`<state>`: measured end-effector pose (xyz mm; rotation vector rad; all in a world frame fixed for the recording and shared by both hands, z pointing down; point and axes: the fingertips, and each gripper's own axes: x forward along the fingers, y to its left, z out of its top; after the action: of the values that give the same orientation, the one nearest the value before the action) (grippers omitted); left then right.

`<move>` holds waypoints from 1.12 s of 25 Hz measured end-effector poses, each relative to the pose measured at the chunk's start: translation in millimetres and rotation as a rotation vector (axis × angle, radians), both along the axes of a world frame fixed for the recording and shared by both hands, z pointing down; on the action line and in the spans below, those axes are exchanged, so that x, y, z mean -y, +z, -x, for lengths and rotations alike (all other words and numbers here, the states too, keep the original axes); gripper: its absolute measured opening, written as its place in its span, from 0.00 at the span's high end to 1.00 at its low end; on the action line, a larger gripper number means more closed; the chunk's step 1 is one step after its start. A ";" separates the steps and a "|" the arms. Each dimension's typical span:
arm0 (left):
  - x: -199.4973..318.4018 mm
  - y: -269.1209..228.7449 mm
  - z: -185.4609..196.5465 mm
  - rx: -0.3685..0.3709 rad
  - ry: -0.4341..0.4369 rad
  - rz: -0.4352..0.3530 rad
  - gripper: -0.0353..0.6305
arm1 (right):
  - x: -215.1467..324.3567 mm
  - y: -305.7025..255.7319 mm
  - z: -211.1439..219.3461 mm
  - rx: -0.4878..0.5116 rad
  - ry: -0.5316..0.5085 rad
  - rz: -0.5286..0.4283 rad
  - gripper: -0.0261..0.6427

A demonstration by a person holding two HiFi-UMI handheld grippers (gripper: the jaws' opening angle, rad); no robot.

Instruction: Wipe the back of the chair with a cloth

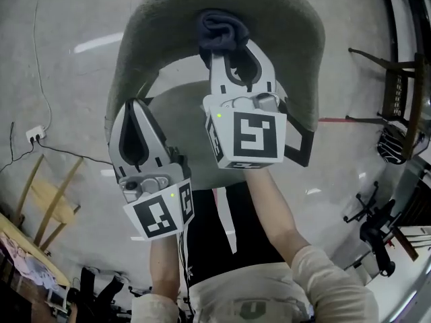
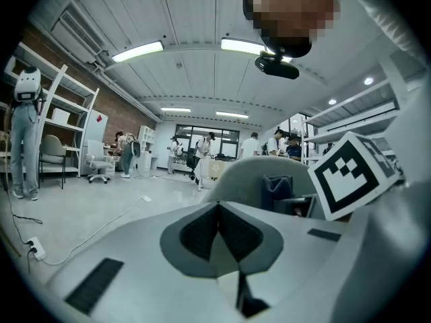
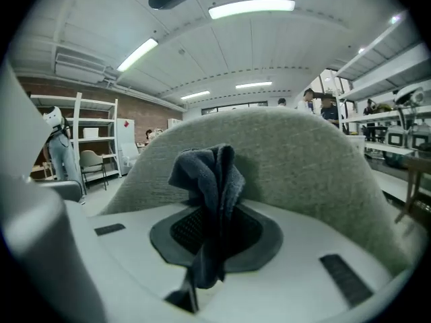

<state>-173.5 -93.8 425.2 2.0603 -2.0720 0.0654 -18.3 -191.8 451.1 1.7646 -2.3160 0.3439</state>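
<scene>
The dark blue cloth is bunched up against the inner, near face of the curved grey-green fabric chair back, towards the far middle of the curve. The right gripper pinches it: its jaws are closed on the lower folds, and the rest of the cloth stands up in a crumpled tuft past the jaw tips. Whether the tuft presses on the fabric or sits just in front of it cannot be told.

The left gripper hangs nearer and to the left, close to the left end of the chair back. Its jaws are together with nothing between them.

Below both grippers lies the rounded grey chair seat. Around the chair is a glossy grey concrete floor. A white power strip with its cable lies on it at the left, and a pale wooden chair stands nearer on that side.
</scene>
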 end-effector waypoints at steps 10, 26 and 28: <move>13.8 7.9 -61.7 0.001 0.153 0.012 0.92 | -17.1 -4.2 -95.6 -0.002 0.242 0.004 0.87; 8.4 4.7 -95.3 0.001 0.233 -0.004 0.92 | -61.5 -5.7 -165.1 -0.059 0.423 0.018 0.87; 5.5 5.6 -93.8 -0.001 0.223 -0.005 0.92 | -61.9 -5.0 -165.3 -0.064 0.418 0.015 0.87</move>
<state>-79.7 -99.3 430.7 2.2848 -1.8351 0.0947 147.1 -129.9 446.1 2.2107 -1.8820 0.3609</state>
